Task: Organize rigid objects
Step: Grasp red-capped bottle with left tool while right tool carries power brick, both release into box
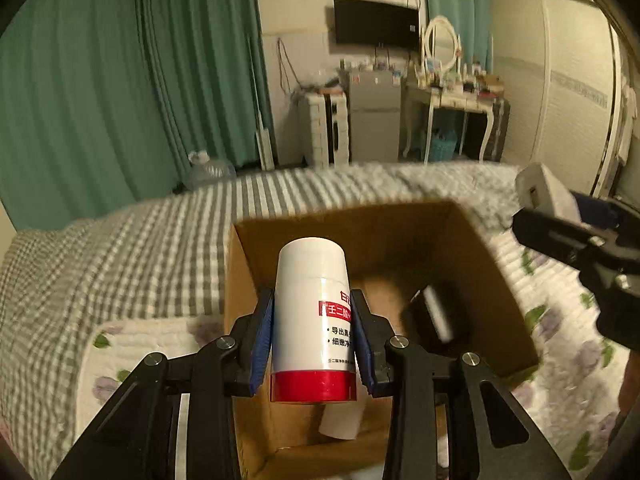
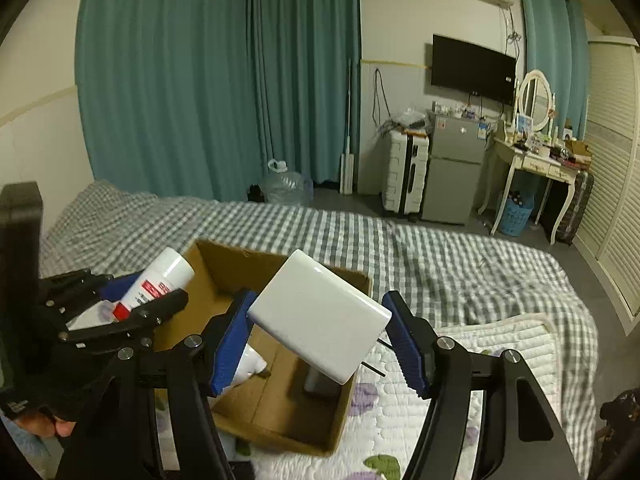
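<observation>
My left gripper [image 1: 312,298] is shut on a white bottle [image 1: 310,280] with red print and a red end. It holds the bottle tilted above an open cardboard box [image 1: 240,280] on the bed. In the box lie a dark item with a pale face [image 1: 432,316] and a white item [image 1: 340,420] partly hidden under the bottle. My right gripper [image 2: 318,300] is shut on a white rectangular block [image 2: 320,320], over the box [image 2: 228,268]. A white tube [image 2: 250,364] and a grey item [image 2: 316,382] lie below it. Left gripper [image 2: 152,300] with the bottle [image 2: 160,276] shows at left; right gripper [image 1: 536,208] at upper right.
The box rests on a white floral quilt [image 2: 460,380] over a grey checked bed sheet [image 2: 440,272]. Beyond the bed are teal curtains [image 2: 200,80], a water jug [image 2: 286,188], a white suitcase [image 2: 404,172], a small fridge [image 2: 452,168] and a dressing table [image 2: 536,160]. A gloved hand [image 2: 44,424] holds the left gripper.
</observation>
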Available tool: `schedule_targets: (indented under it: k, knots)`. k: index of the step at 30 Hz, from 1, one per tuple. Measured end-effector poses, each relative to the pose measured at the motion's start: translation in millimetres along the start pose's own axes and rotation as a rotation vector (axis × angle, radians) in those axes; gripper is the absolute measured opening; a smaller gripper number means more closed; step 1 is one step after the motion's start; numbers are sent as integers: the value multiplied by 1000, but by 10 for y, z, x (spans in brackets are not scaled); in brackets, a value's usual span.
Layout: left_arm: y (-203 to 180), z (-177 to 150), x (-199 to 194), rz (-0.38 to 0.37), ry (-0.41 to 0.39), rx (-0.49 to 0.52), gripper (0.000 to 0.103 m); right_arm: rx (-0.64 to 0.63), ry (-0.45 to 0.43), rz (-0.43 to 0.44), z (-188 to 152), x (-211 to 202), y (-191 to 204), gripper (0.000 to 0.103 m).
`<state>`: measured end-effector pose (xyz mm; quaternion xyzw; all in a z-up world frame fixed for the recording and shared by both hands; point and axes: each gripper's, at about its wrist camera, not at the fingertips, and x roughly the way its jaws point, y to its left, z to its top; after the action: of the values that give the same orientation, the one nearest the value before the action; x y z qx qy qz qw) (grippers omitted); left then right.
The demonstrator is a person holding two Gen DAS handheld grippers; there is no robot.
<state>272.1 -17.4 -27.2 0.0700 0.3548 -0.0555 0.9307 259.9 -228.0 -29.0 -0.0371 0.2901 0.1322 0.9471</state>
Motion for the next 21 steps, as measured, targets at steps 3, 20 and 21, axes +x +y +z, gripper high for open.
schedule_targets:
  k: [3, 20, 21]
  knots:
    - [81, -86, 203, -4, 32, -13, 36, -2, 50, 6, -114, 252, -41, 65]
    - [66, -98, -298, -8, -62, 1, 55, -15, 94, 2, -256, 304, -25, 65]
    - [78, -89, -326, -3, -69, -1, 55, -23, 90, 4, -221, 292, 7, 65]
